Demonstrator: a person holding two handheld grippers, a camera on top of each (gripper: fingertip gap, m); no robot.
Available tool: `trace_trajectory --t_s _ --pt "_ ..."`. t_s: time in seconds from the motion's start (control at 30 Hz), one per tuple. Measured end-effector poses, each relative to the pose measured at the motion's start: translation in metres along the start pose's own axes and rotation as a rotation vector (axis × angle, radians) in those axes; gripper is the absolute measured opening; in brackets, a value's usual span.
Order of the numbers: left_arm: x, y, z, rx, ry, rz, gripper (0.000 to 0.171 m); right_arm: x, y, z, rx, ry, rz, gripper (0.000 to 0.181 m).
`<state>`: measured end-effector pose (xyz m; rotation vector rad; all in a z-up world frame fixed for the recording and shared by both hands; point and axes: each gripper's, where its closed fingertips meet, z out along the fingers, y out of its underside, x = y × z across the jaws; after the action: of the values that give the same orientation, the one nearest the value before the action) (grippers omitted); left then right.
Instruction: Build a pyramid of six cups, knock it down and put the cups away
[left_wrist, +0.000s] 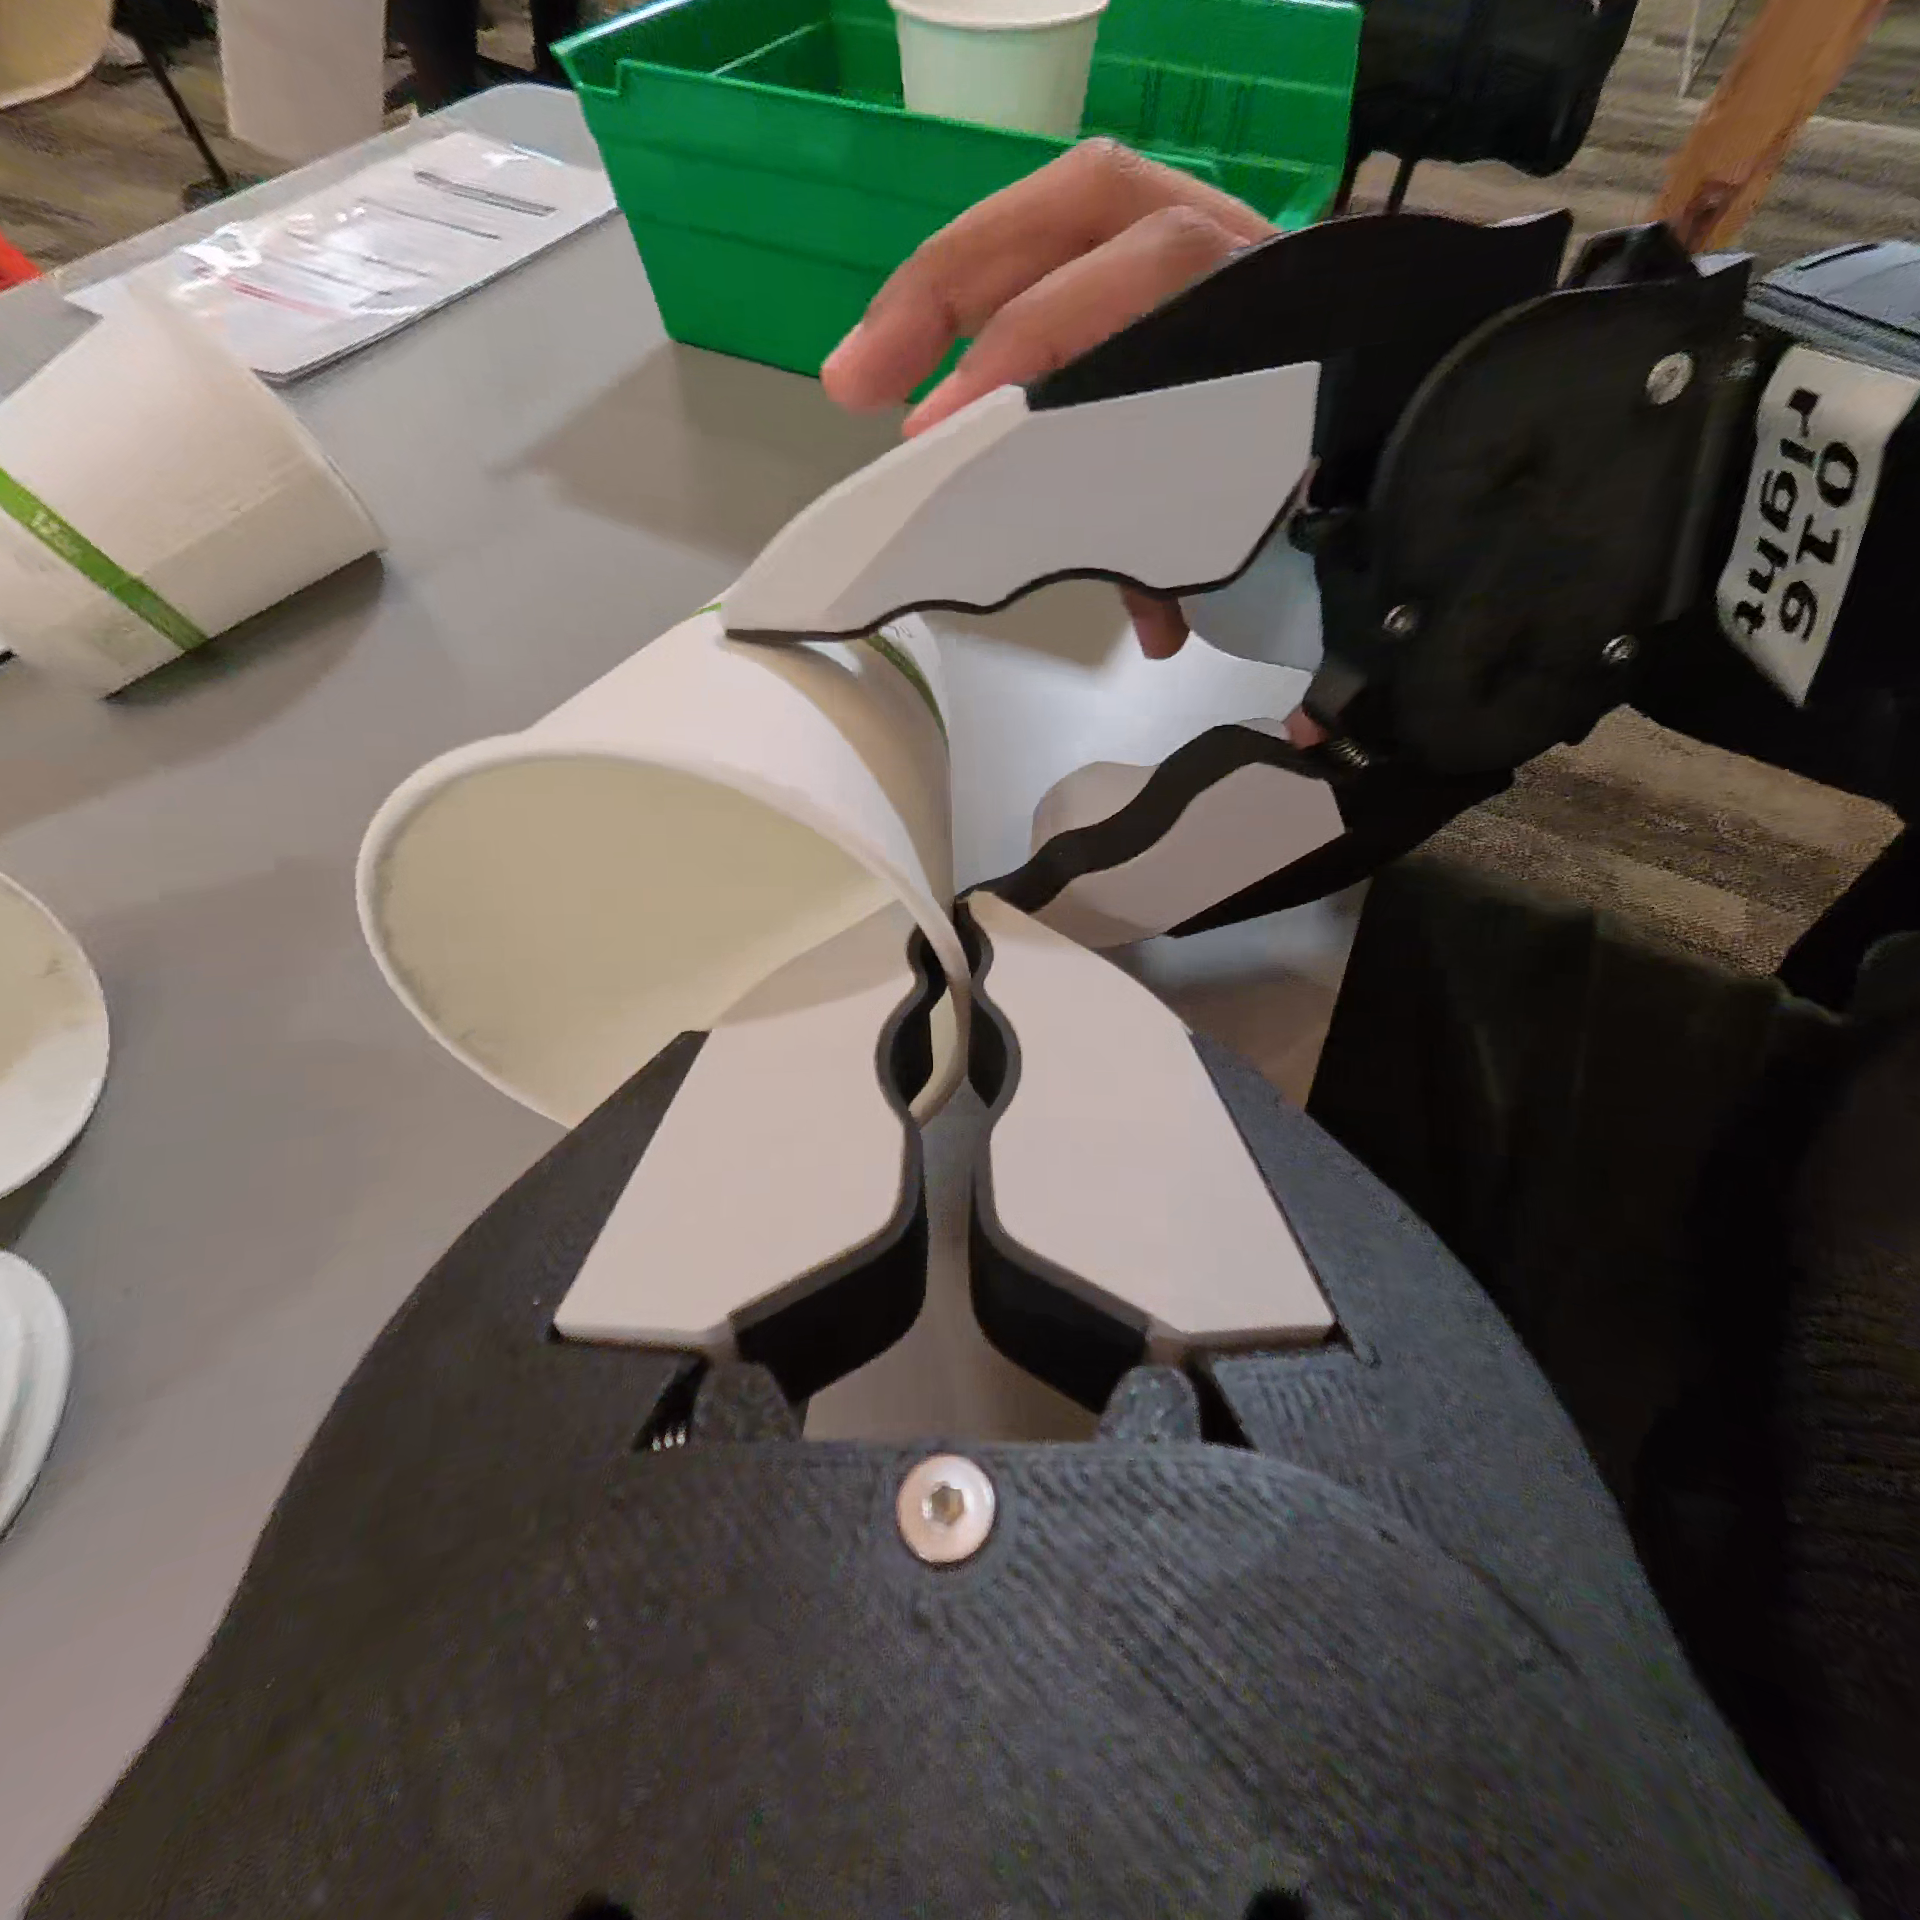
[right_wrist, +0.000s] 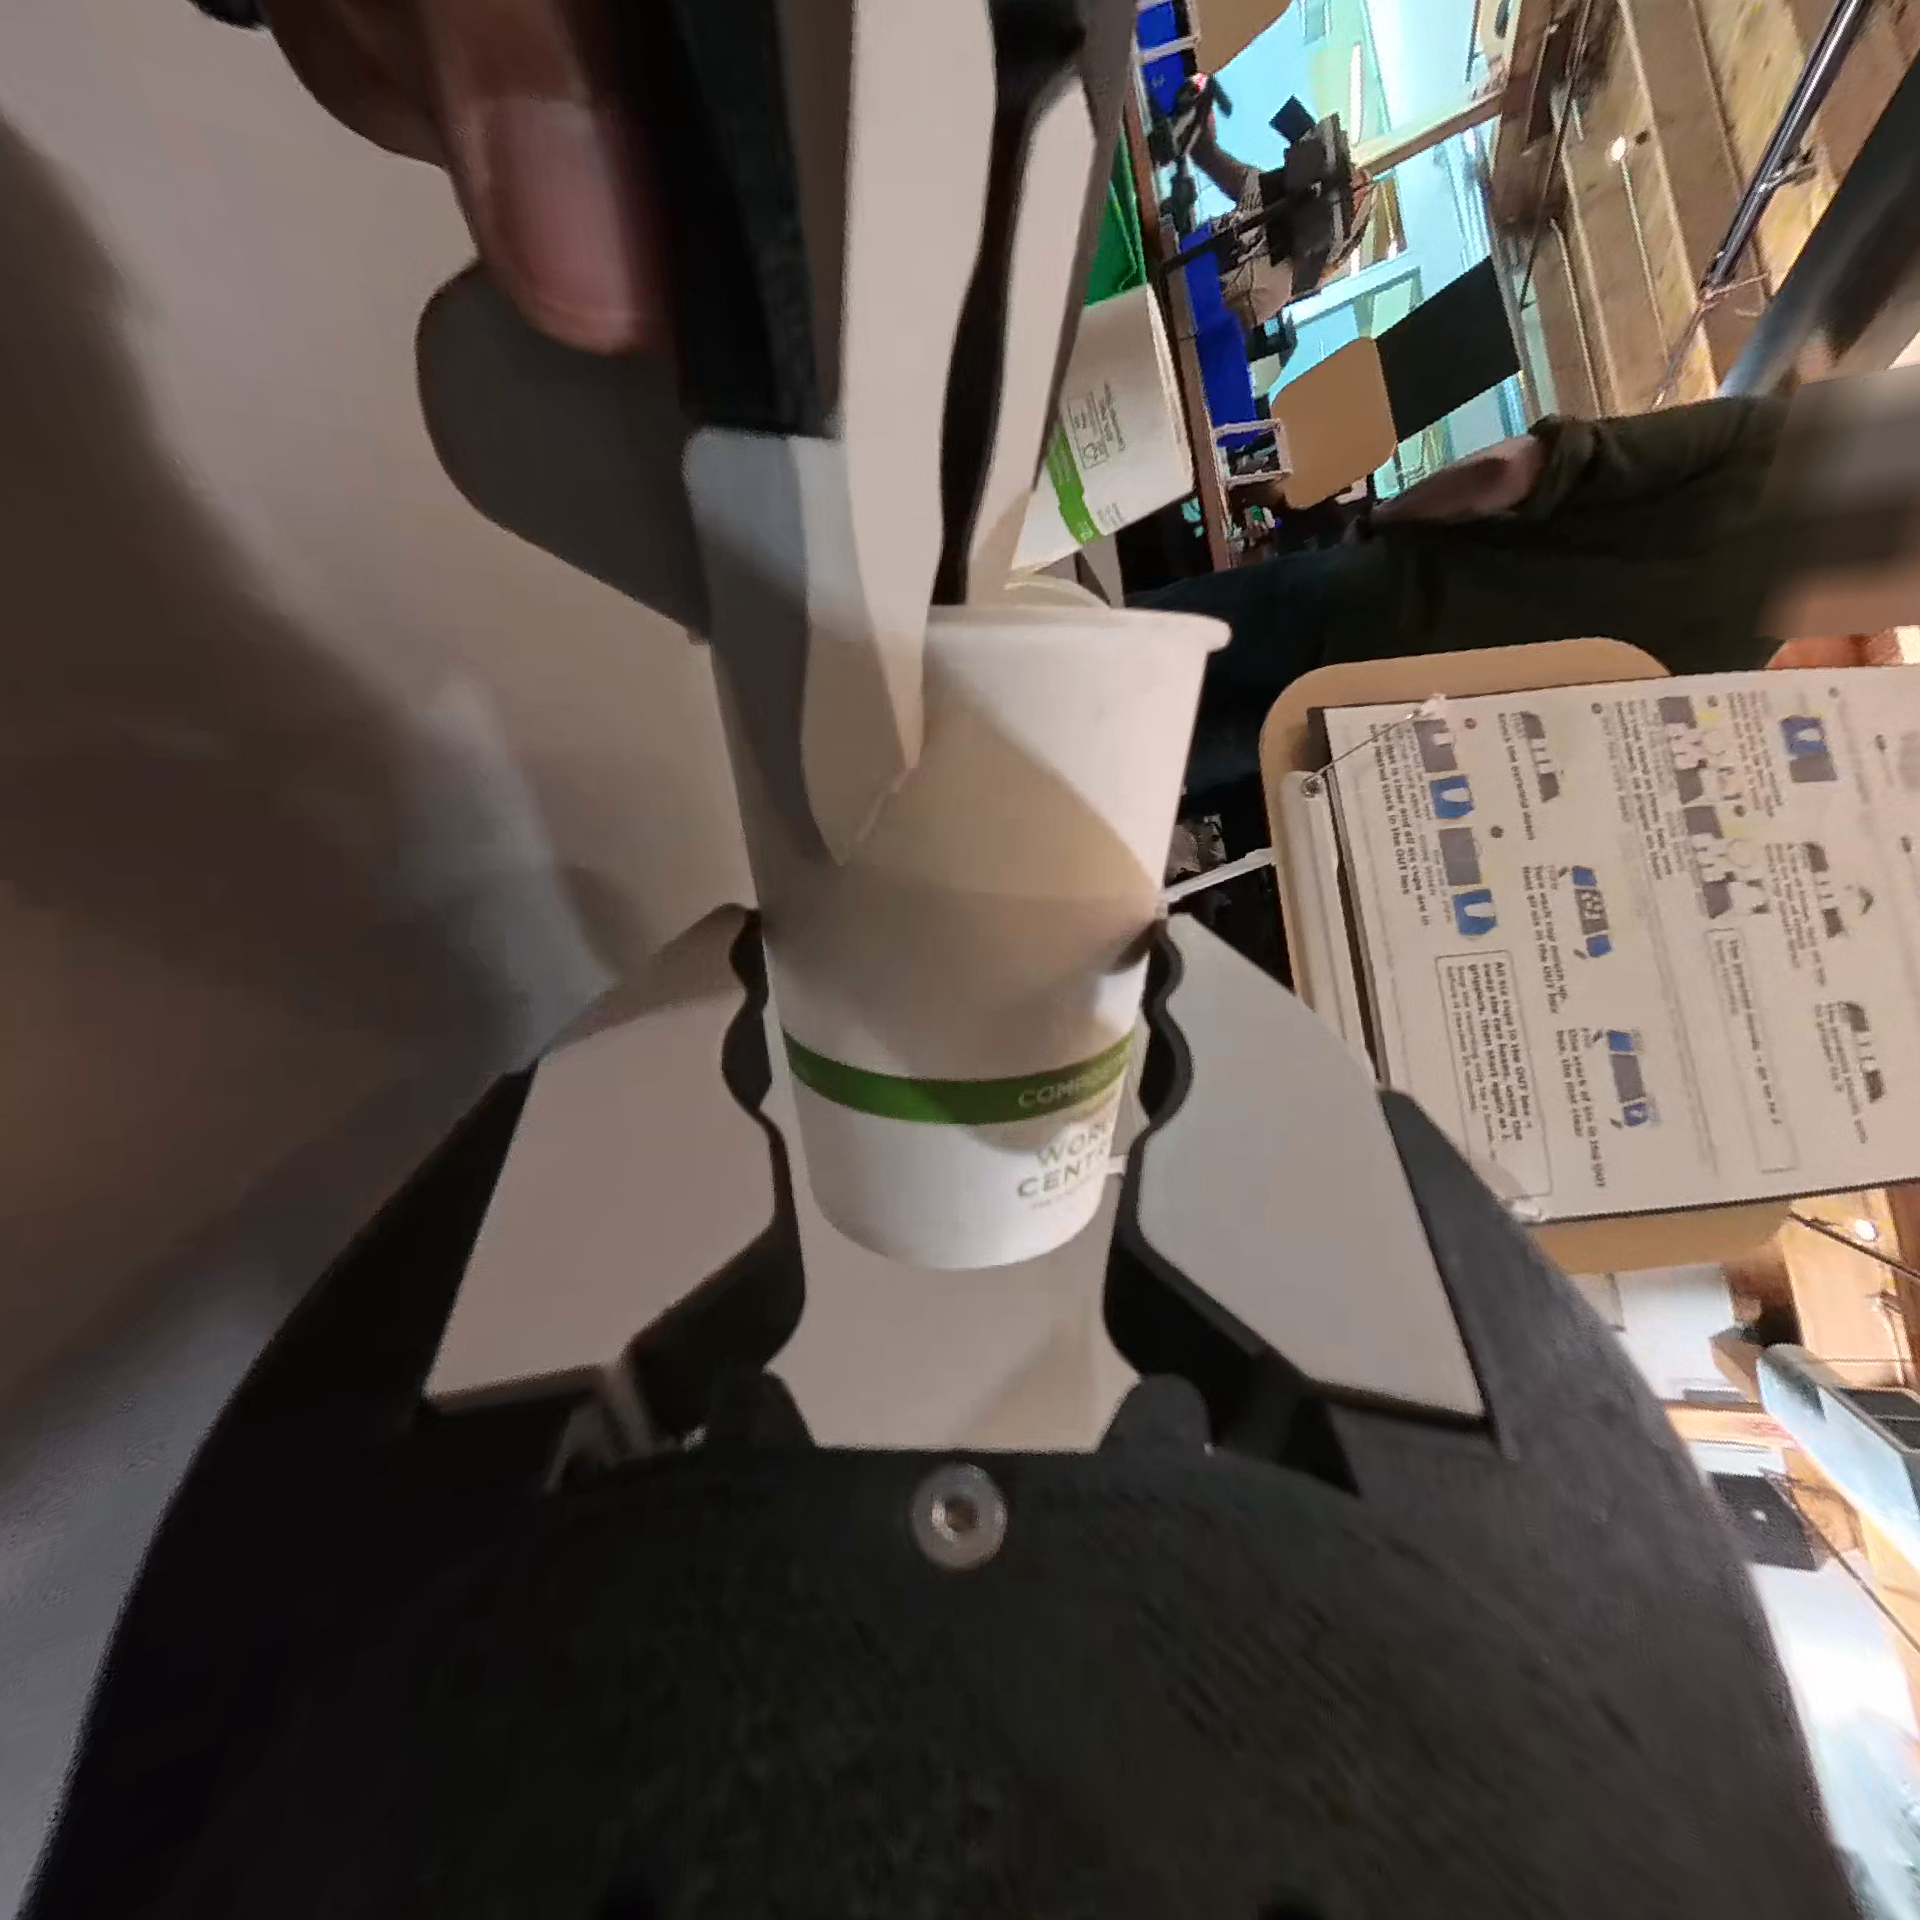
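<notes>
Left wrist view: looked close along its fingers across grey table (left_wrist: 312, 1091). Right wrist view: rolled sideways, aimed toward room beyond. Shared by both: white paper cup (left_wrist: 644, 862) (right_wrist: 997, 935), seen from opposite ends.

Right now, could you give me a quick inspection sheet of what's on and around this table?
Surface: grey table, partly covered.
Things in hand: white paper cup with a green band, held off the table.
Clutter: another cup on its side, green bin with a cup inside, papers, a white plate.
Grippers: left gripper pinches the held cup's rim; right gripper clasps its body near the band.
Cables: nothing seen.
Surroundings: instruction sheet, chairs, a person's hand.
</notes>
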<state>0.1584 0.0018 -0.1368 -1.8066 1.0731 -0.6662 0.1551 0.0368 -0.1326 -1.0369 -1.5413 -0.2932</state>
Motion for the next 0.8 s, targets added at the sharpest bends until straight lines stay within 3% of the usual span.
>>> trace_trajectory --t_s 0.33,0.37,0.43,0.53,0.63,0.8 --pt "0.004 -0.007 -0.003 0.074 0.047 -0.036 0.003 0.004 0.006 0.002 -0.042 -0.002 0.051 0.075" --pt "0.000 -0.012 -0.005 0.122 0.018 -0.035 0.013 0.008 0.008 0.002 -0.053 0.005 0.076 0.075" --pt "-0.007 -0.028 -0.015 0.251 -0.021 -0.036 0.052 0.021 0.016 0.000 -0.060 0.046 0.142 0.075" --pt "-0.022 -0.050 -0.039 0.432 -0.047 -0.108 0.057 0.061 0.035 -0.014 -0.040 0.146 0.340 0.075" --pt "-0.046 -0.053 -0.055 0.530 -0.066 -0.257 0.057 0.124 0.066 -0.046 0.021 0.299 0.600 0.075" --pt "-0.065 -0.047 -0.062 0.562 -0.074 -0.378 0.056 0.208 0.168 -0.133 0.131 0.633 0.841 0.075"
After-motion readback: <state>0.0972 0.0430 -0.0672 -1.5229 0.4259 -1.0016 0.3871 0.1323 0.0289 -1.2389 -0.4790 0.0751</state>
